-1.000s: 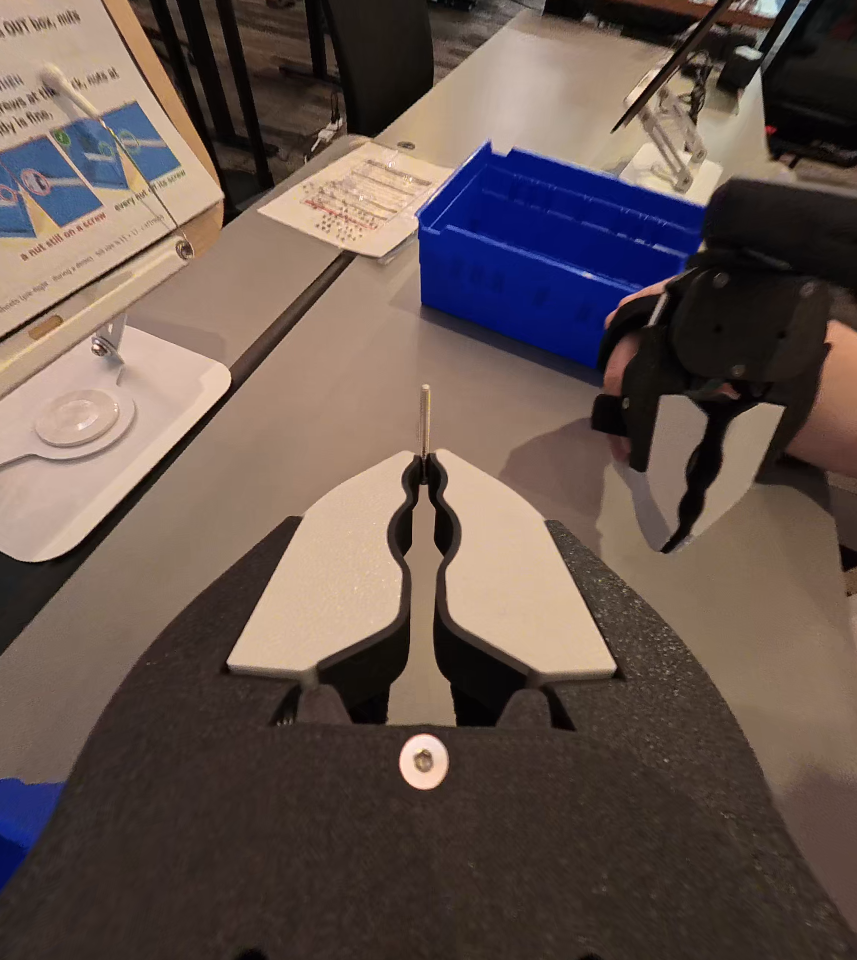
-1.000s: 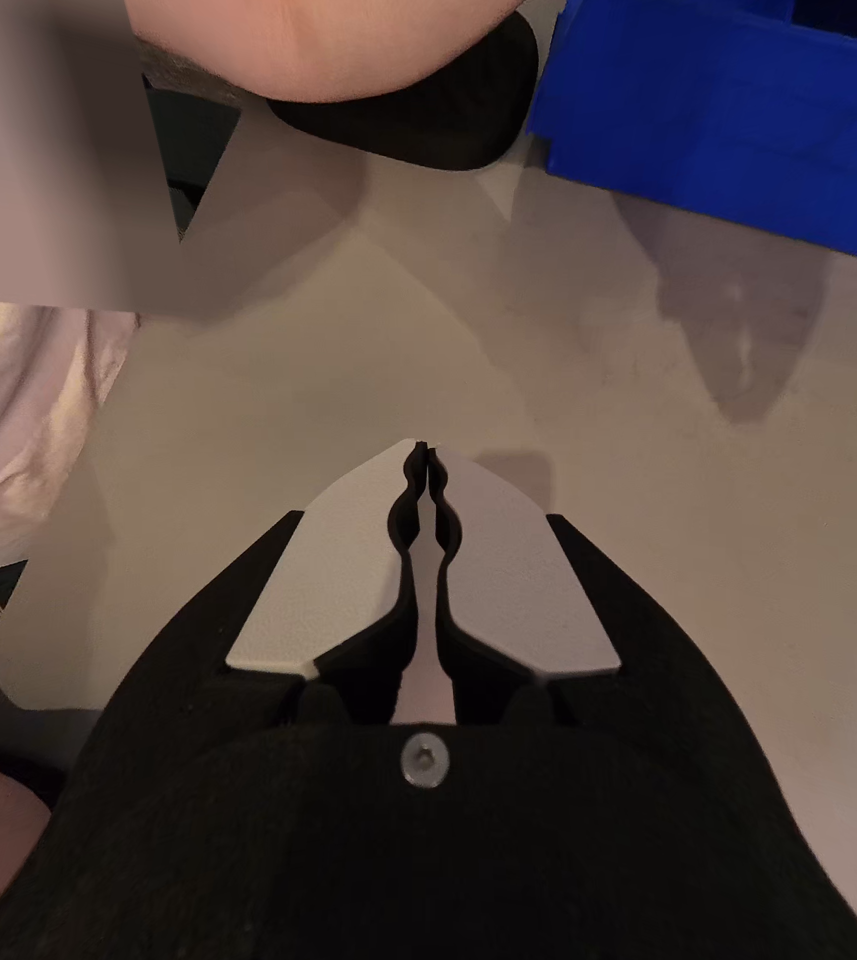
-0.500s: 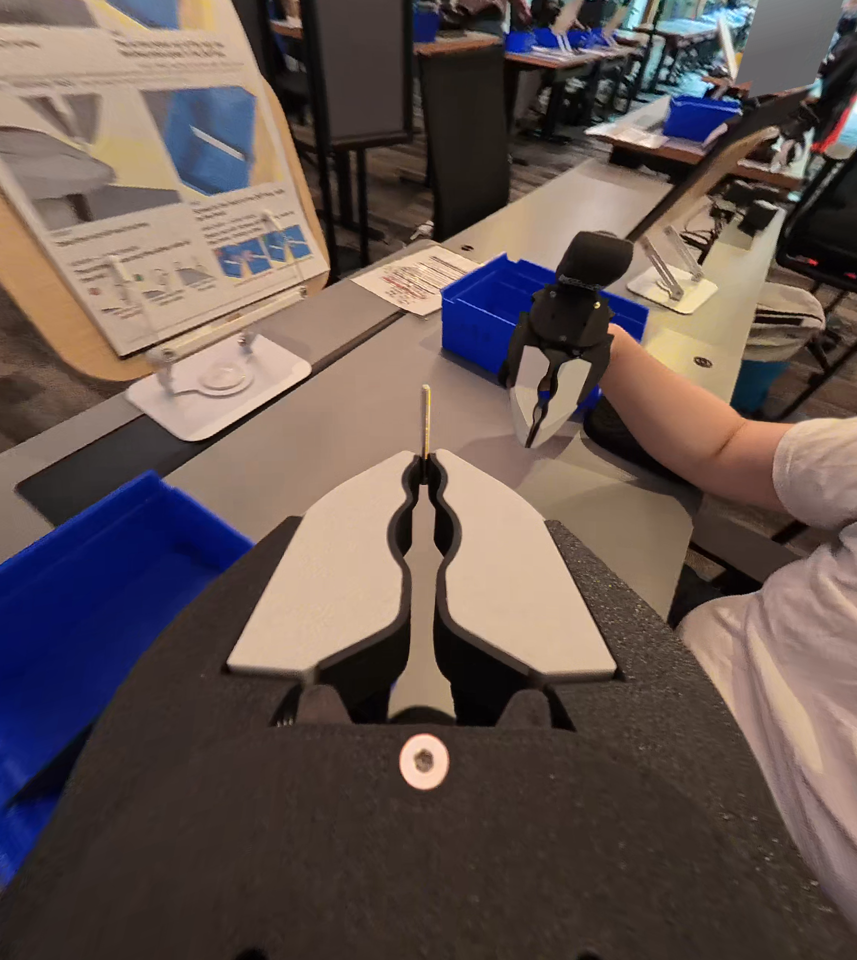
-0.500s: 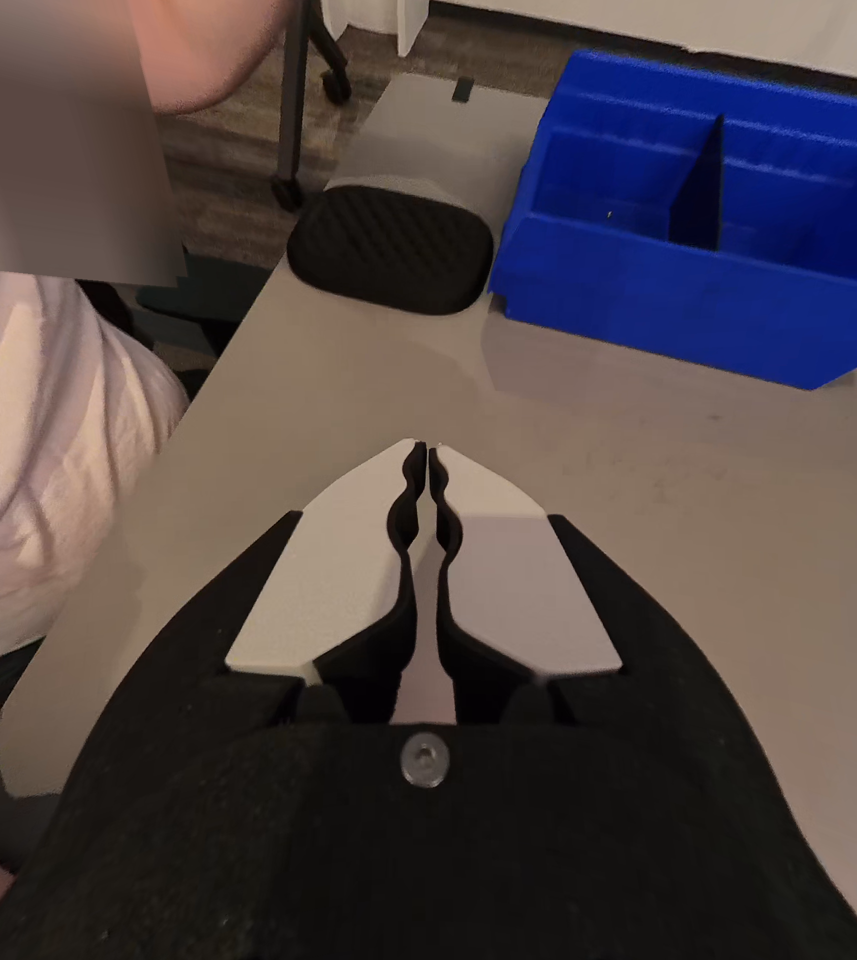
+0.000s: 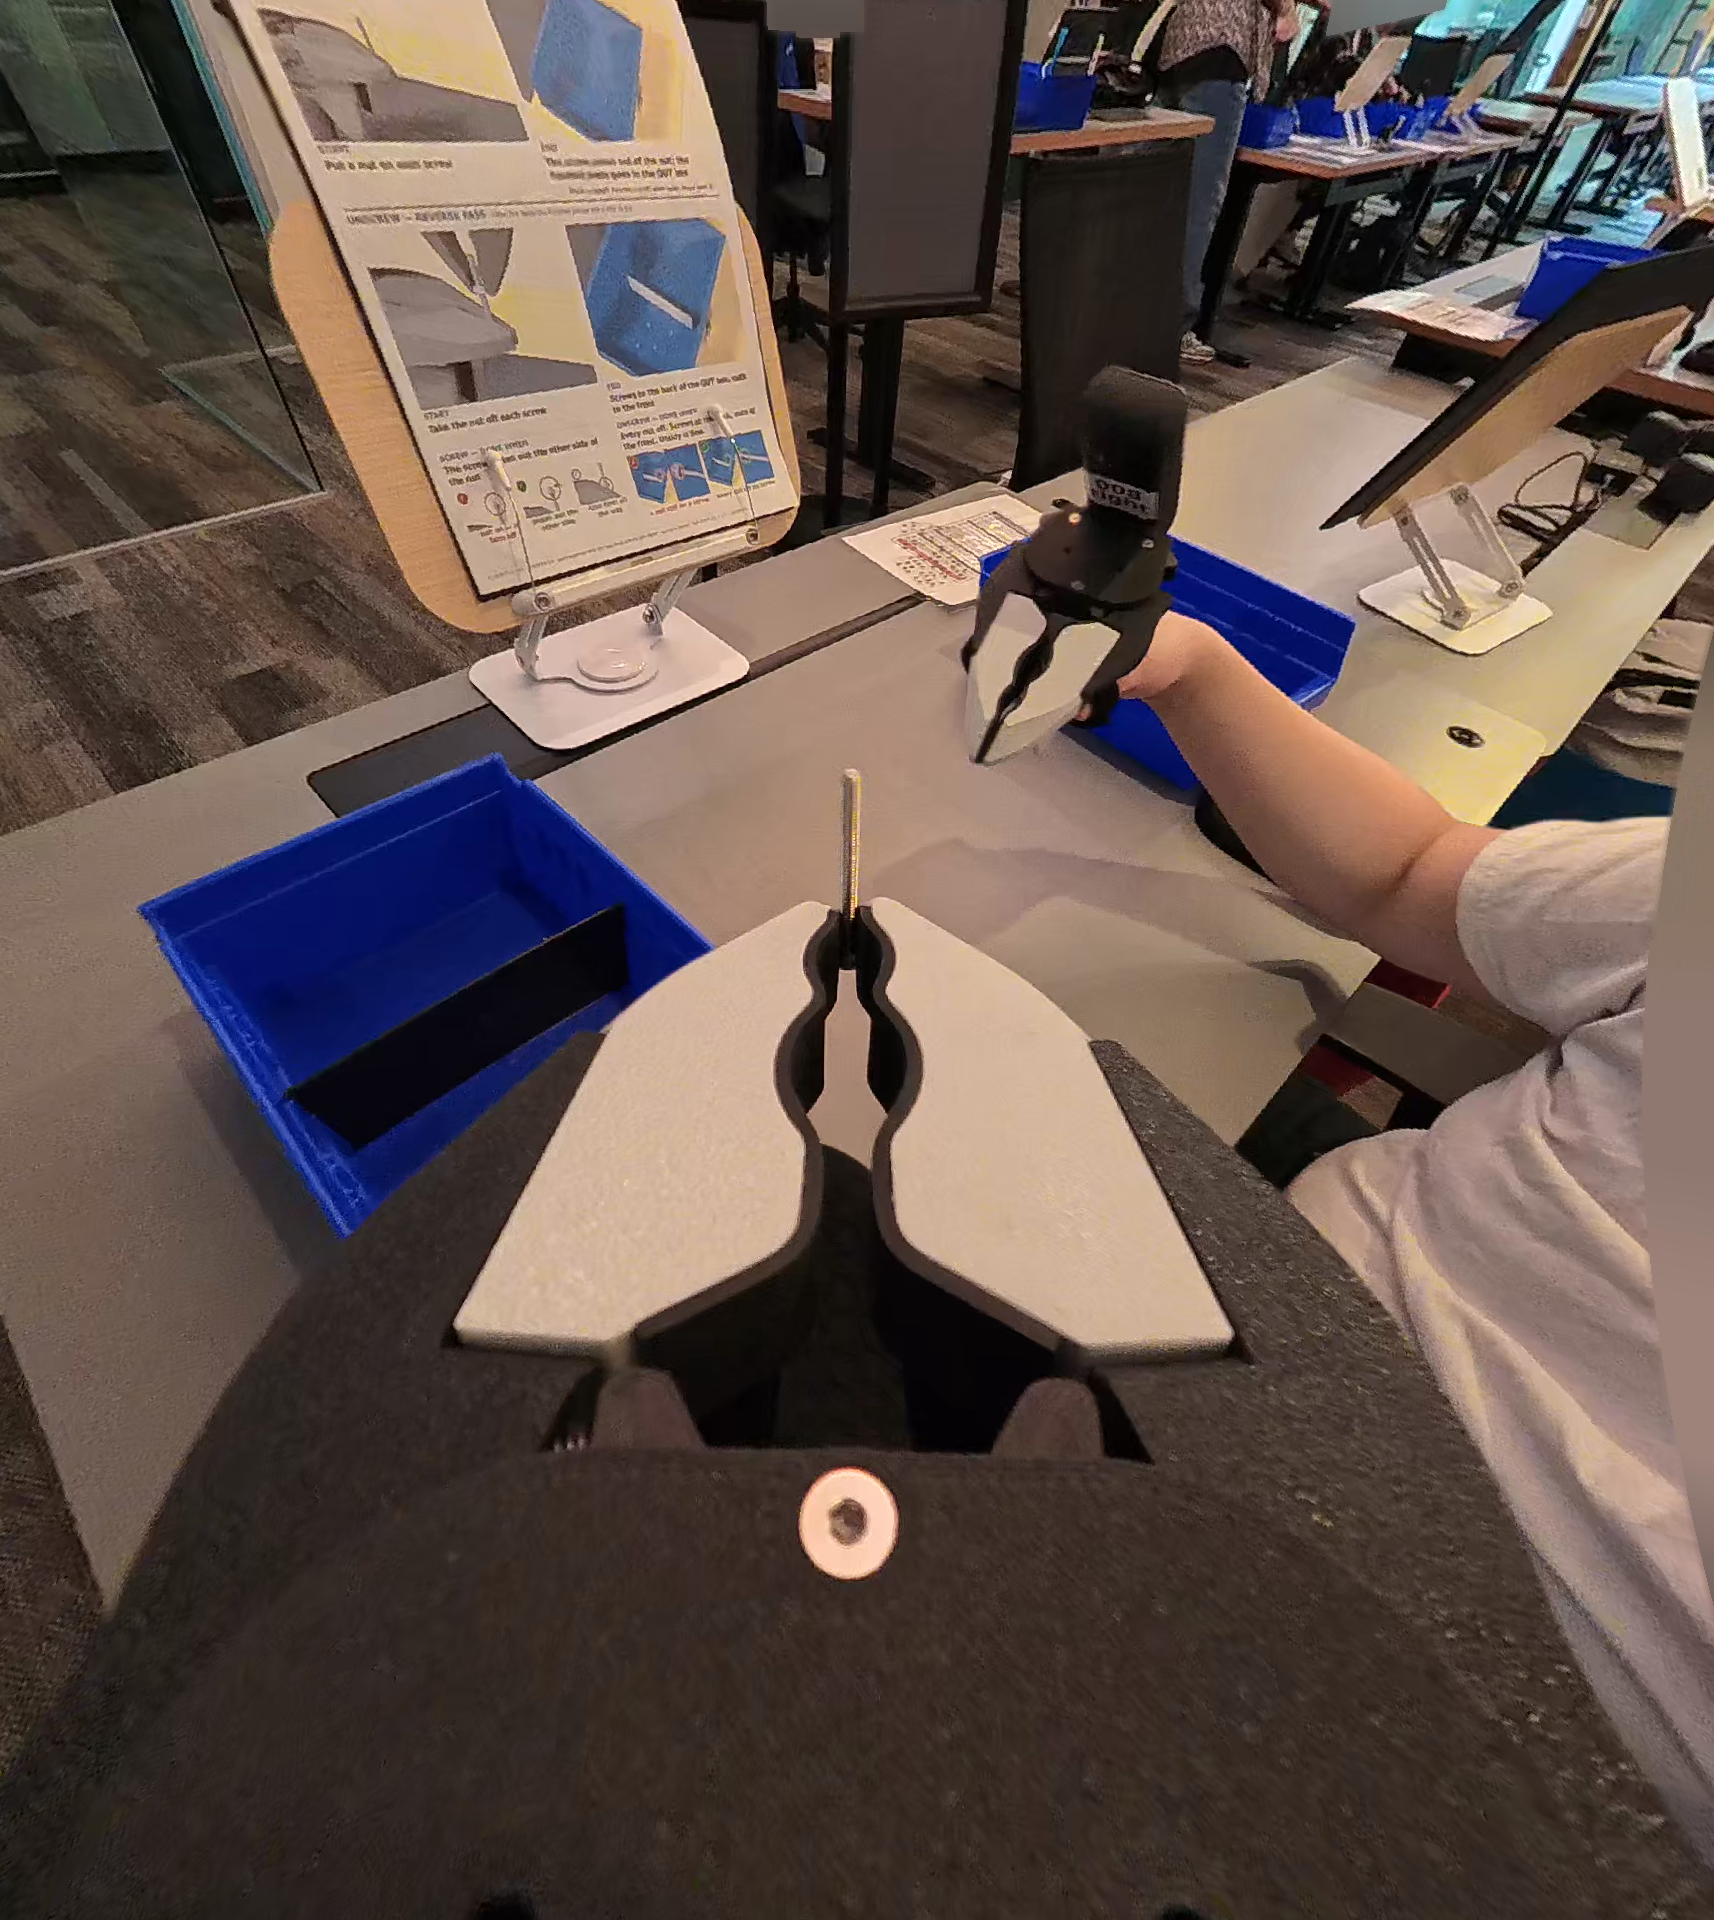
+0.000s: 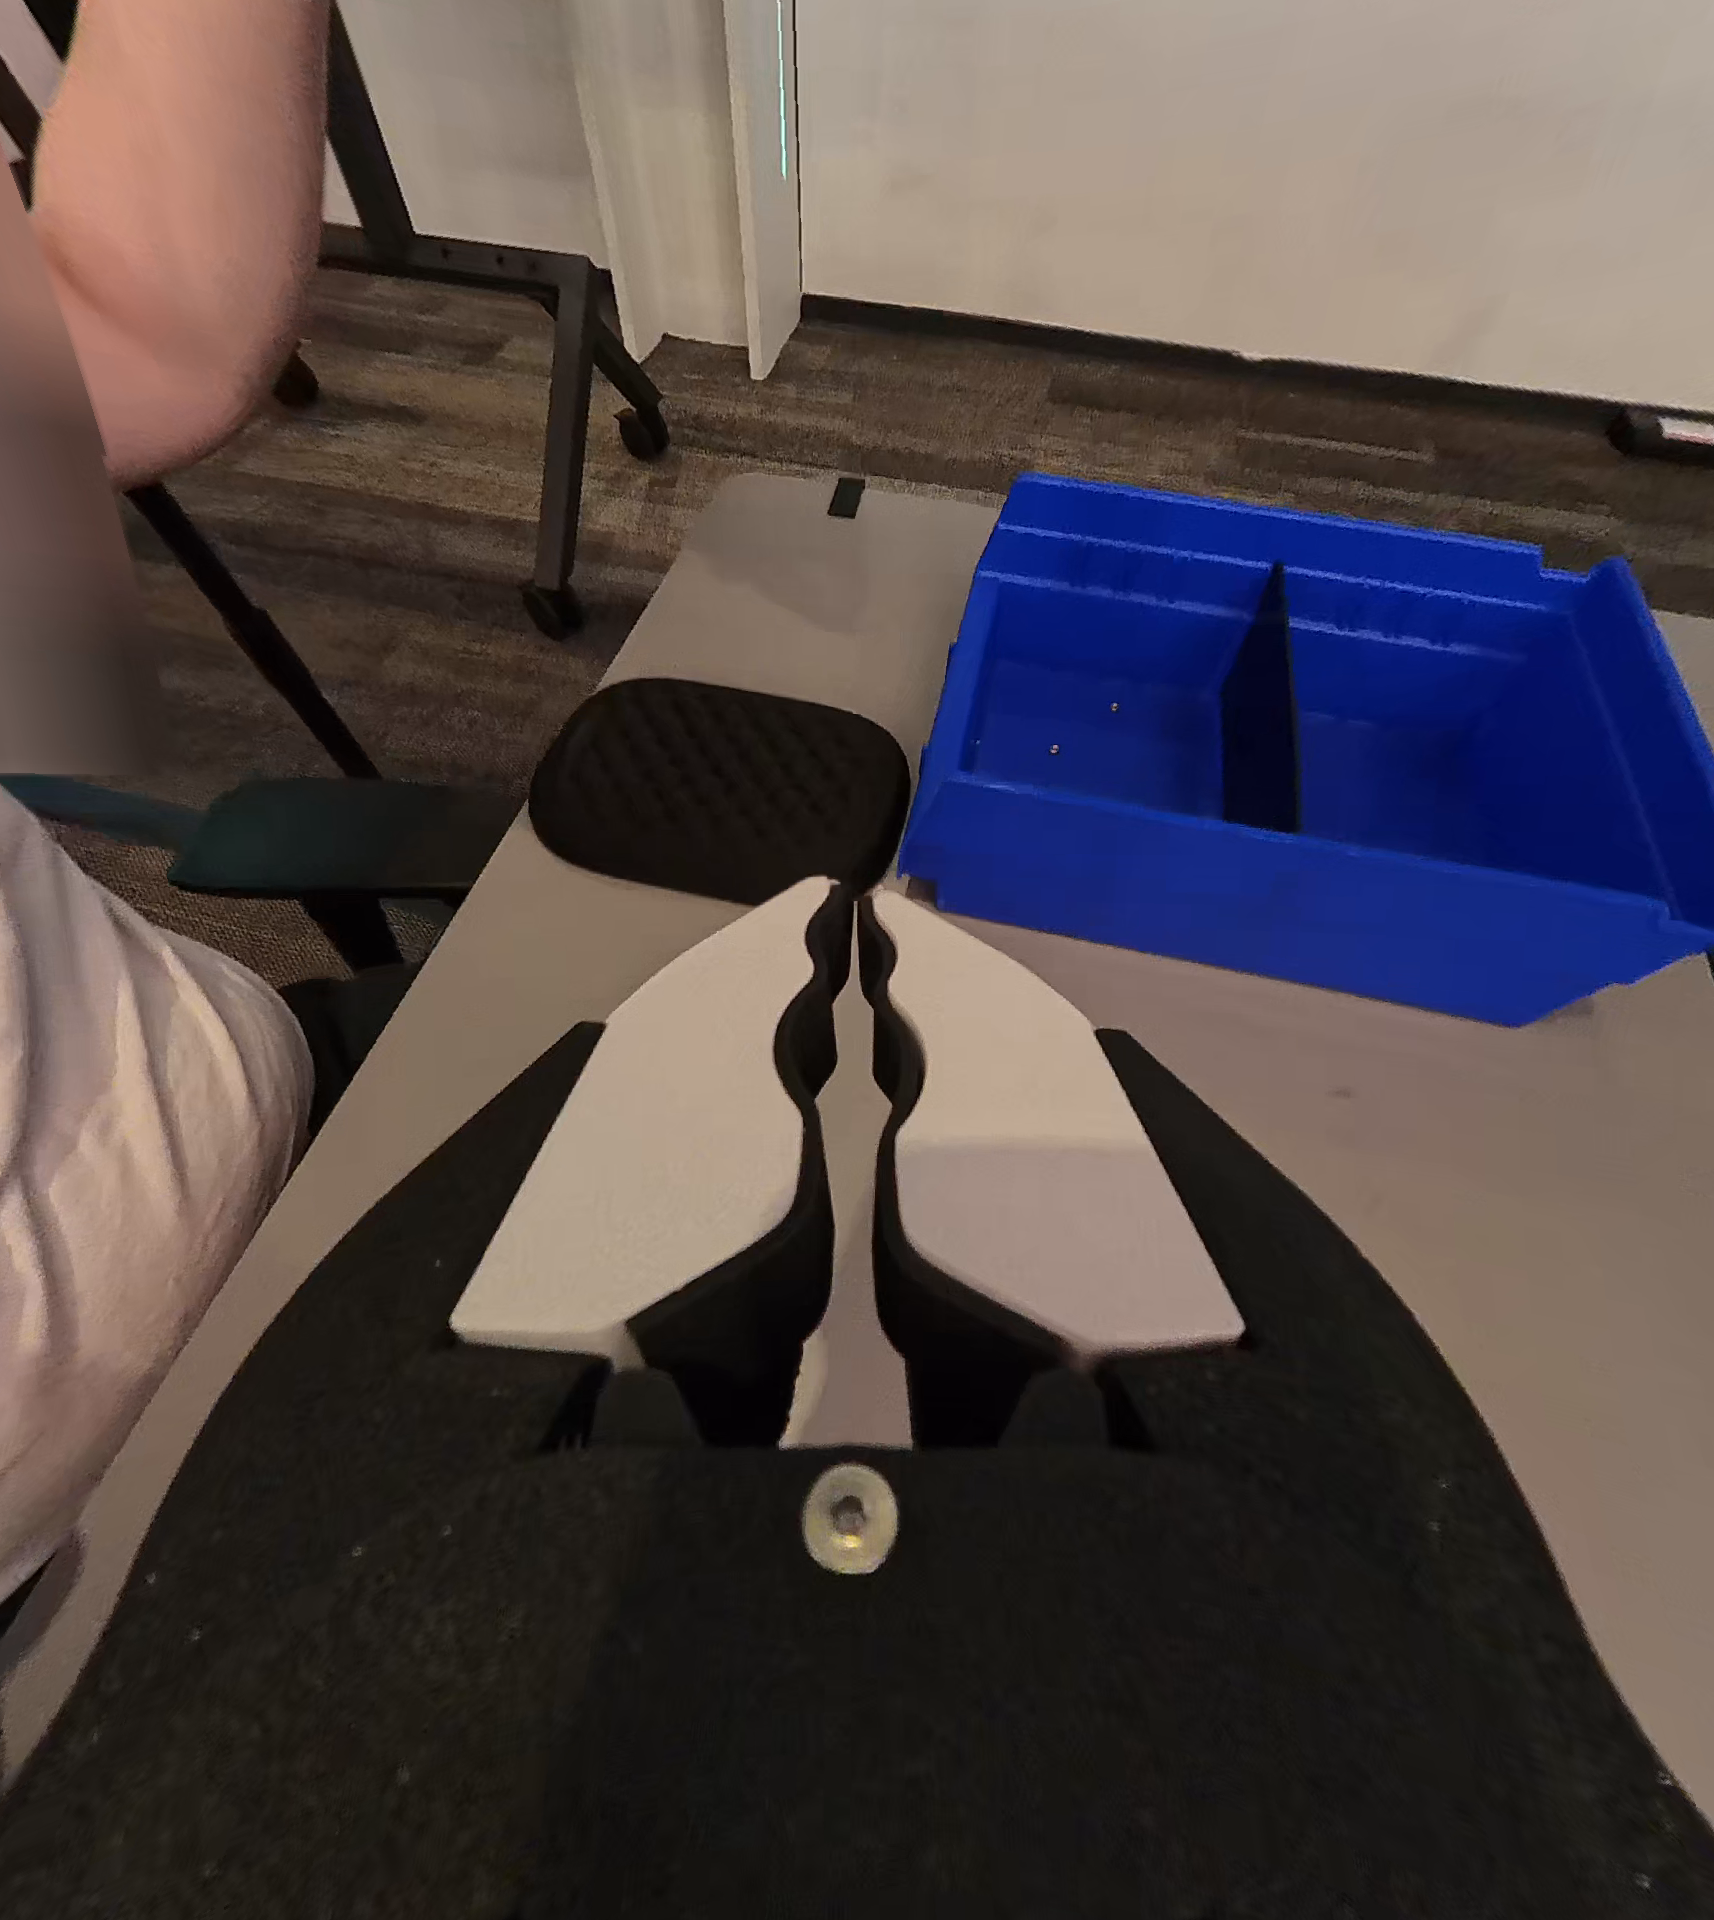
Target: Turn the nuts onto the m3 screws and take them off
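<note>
At the centre of your left wrist view, your left gripper (image 5: 850,914) pinches a screw (image 5: 850,840) by its lower end, jaws narrowed right down on it, the shaft pointing straight out toward 12 o'clock over the grey table (image 5: 728,800). No nut shows on the visible shaft. At 10 o'clock from the tips sits a blue bin (image 5: 396,966) with a black divider across it. Farther out at 11 o'clock an instruction board (image 5: 541,312) leans on a white stand (image 5: 609,670). At 1 o'clock your right gripper (image 5: 1004,732) is raised off the table, tips tilted down toward the screw but well apart from it, its jaws nearly together; whether they hold a nut you cannot tell from here. Behind it lies a second blue bin (image 5: 1258,623).

In your right wrist view, the right gripper (image 6: 853,899) has only a thin slit between its tips, and nothing can be made out in it. Just beyond the tips at 12 o'clock lies a black pad (image 6: 718,784) at the table edge. At 1 o'clock is a blue bin (image 6: 1300,873) with a dark divider; two tiny specks lie in its left compartment, too small to identify. Your white sleeve (image 6: 53,1143) fills 9 o'clock.
</note>
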A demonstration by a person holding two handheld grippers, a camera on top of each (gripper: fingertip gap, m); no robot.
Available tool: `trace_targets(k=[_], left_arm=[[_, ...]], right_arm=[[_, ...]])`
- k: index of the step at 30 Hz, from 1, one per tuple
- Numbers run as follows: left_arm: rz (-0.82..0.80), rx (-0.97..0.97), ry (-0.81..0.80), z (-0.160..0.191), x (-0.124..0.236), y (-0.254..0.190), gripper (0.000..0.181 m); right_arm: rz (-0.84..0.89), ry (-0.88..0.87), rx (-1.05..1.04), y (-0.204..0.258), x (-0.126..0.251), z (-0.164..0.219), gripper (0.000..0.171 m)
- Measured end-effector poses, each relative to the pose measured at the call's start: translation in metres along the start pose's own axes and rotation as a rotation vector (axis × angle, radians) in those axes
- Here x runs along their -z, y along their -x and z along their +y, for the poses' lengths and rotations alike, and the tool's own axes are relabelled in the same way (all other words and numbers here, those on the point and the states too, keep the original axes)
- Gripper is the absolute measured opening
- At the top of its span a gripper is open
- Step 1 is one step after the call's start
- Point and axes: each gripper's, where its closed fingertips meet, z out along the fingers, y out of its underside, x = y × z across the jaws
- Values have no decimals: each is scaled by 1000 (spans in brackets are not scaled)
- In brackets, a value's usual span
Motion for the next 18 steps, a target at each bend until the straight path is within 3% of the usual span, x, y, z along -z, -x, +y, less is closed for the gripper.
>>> trace_targets(k=[8,18], left_arm=[[-35,0,1,6,21,-4,2],[-5,-4,-31,11,8,-6,2]], right_arm=[[-19,8,14,-3,-20,-13,1],[21,22,-57,-10,-18,7,1]])
